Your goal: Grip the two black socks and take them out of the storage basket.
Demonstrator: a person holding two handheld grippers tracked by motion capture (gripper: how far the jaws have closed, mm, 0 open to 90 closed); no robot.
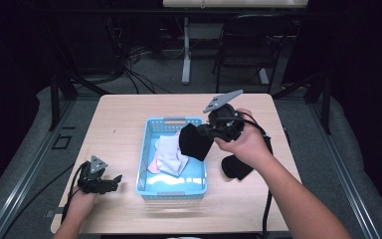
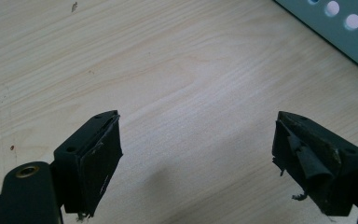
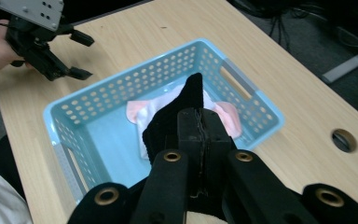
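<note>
A light blue perforated basket (image 1: 145, 149) (image 3: 98, 93) sits mid-table and holds white and pink socks (image 1: 169, 157) (image 3: 142, 109). My right gripper (image 1: 206, 130) (image 3: 200, 126) hangs over the basket's right rim, shut on a black sock (image 1: 194, 142) (image 3: 177, 112) that dangles above the basket. Another black sock (image 1: 236, 167) lies on the table to the right of the basket, under my right hand. My left gripper (image 1: 117, 180) (image 2: 196, 158) (image 3: 77, 56) rests low over the bare wood left of the basket, its jaws wide apart with nothing between them.
The wooden table (image 1: 129, 114) has free room at the far side and along the left. A round cable hole (image 3: 343, 140) is in the tabletop. A black chair (image 1: 253, 45) and a table leg stand beyond the far edge.
</note>
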